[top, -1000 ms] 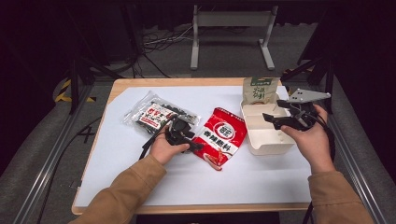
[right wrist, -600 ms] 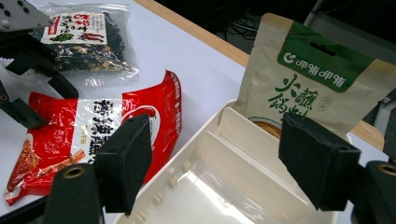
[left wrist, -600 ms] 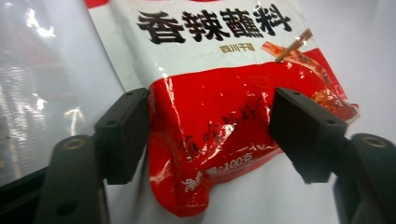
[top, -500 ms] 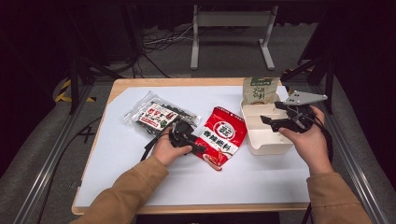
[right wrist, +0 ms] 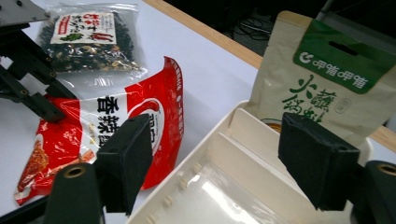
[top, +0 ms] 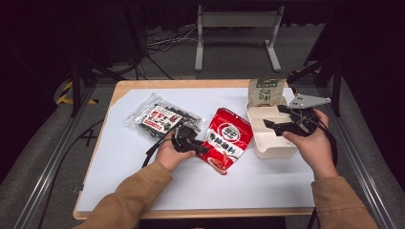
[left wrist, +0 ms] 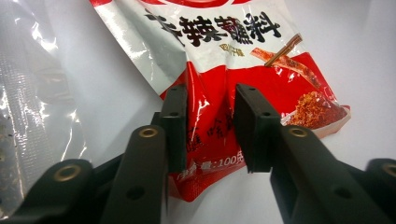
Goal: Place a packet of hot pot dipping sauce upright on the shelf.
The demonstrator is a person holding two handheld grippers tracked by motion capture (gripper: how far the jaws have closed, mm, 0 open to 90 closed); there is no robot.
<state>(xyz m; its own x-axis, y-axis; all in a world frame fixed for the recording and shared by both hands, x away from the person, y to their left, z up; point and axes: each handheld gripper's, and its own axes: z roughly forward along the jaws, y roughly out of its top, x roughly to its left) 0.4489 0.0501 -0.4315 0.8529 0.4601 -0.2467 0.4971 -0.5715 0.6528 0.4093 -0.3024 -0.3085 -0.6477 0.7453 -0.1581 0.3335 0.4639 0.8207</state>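
1. high view: the left gripper (top: 199, 148) lies low at the near-left edge of the red seasoning pouch (top: 228, 136), mid-table.
2. its jaws straddle a raised fold of the pouch, gap still visible, not clenched.
3. the right gripper (top: 273, 123) hovers spread wide over the white divided tray (top: 274, 145), grasping nothing.
4. a green-topped pouch (top: 264, 92) leans at the tray's far end; a clear spice bag (top: 157, 117) lies left.

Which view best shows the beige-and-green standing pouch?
The right gripper view: the beige paper pouch with green label is large, its print readable, standing behind the cream divided tray. The high view shows it small at the table's far edge. The left gripper view faces the red packet.
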